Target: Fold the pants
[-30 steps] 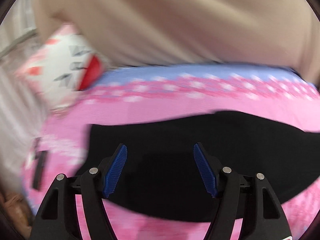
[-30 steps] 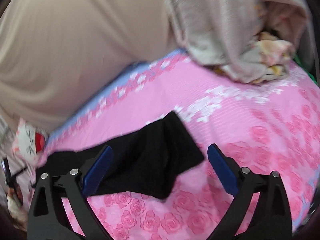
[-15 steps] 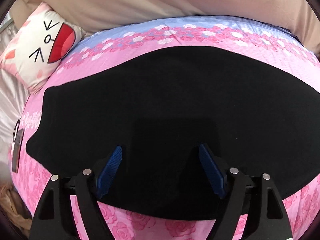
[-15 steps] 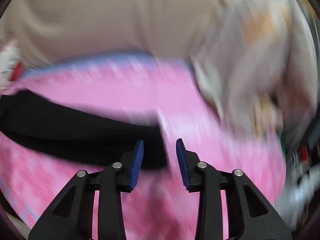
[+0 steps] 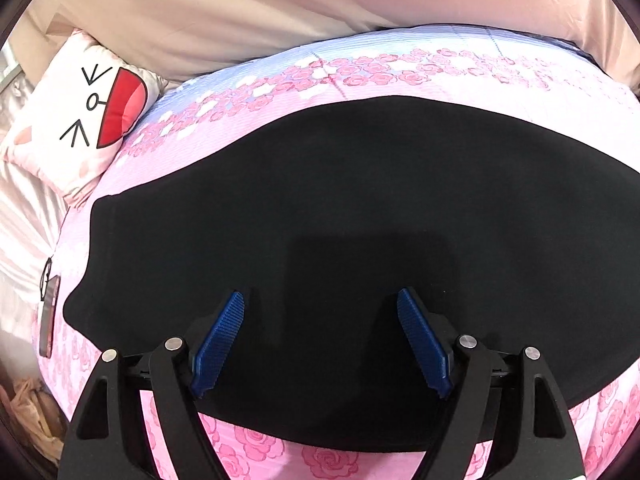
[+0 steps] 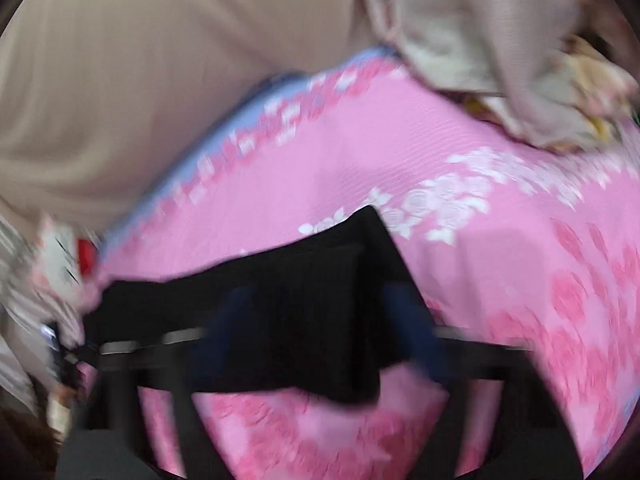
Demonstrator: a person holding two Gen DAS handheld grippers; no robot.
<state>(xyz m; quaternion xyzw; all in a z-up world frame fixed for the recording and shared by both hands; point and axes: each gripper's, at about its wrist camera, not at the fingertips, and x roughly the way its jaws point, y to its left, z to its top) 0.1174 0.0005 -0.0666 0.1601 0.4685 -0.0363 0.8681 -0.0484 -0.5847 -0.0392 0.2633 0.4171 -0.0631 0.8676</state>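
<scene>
Black pants point(image 5: 360, 208) lie flat in a wide band across the pink rose bedsheet point(image 5: 400, 76). My left gripper point(image 5: 320, 294) hovers low over their near edge, open, with nothing pinched between its blue pads point(image 5: 220, 340). In the blurred right wrist view, one end of the pants point(image 6: 320, 280) lies on the sheet point(image 6: 500, 260). My right gripper point(image 6: 324, 312) is over that end. Its jaws are smeared by motion and closing; they still stand apart, with the black cloth between and beneath them.
A cat-face pillow point(image 5: 80, 120) leans at the bed's far left. Beige fabric point(image 5: 320, 12) runs along the back. A dark flat object point(image 5: 48, 312) lies at the sheet's left edge. A heap of grey and floral bedding point(image 6: 500, 60) sits at the far right.
My left gripper sank closer to the pants and opened a little wider. The right view swung away and back over the pants' end, and its jaws are narrower than a second ago.
</scene>
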